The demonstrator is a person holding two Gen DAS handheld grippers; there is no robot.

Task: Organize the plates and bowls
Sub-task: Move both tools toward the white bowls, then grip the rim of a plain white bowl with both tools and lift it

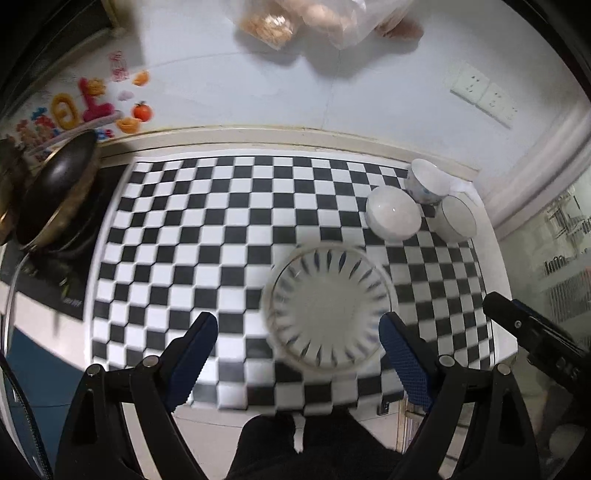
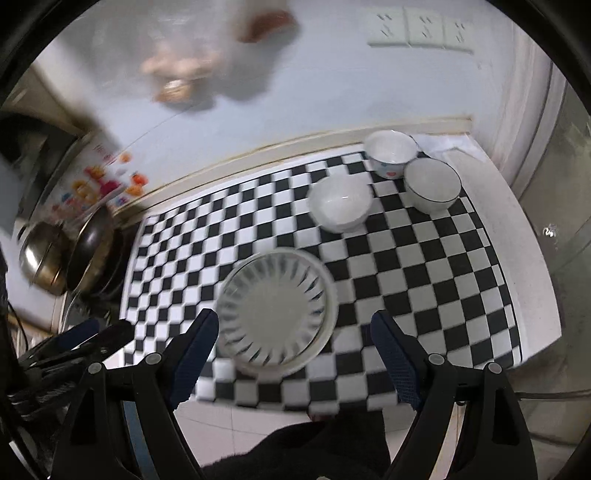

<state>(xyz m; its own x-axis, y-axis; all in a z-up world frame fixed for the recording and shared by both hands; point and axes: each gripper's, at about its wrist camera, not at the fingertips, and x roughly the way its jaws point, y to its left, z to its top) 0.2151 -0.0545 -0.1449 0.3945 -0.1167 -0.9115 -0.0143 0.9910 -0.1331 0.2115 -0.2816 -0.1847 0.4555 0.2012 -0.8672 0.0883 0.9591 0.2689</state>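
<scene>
Left wrist view: the left tongs (image 1: 298,332) stand wide apart with nothing gripped, hanging above the checkered mat (image 1: 192,229) that covers the tabletop (image 1: 502,347). Below them, between the two blue pads though lower down on the mat, lies a plate with dark radial strokes (image 1: 328,306); the pads do not press on it. Toward the mat's far right corner three bowls sit close together: a plain white bowl (image 1: 393,212) nearest the plate, a bowl with a thin dark rim line (image 1: 456,218) to its right, and a bowl with a small blue print (image 1: 428,181) behind them, by the wall. A dark wok (image 1: 59,188) rests at the left edge on a black cooktop (image 1: 92,258). The other gripper's black body shows at the right edge.

Right wrist view: the right tongs (image 2: 295,330) are likewise spread wide and empty, held over the near edge of the mat. The striped plate lies flat just left of centre, its rim near the left pad, apart from it as far as the blur allows. The white bowl sits beyond the plate; the dark-rimmed bowl and the printed bowl stand farther right, touching or nearly so. Wall sockets (image 2: 421,31) show above.
</scene>
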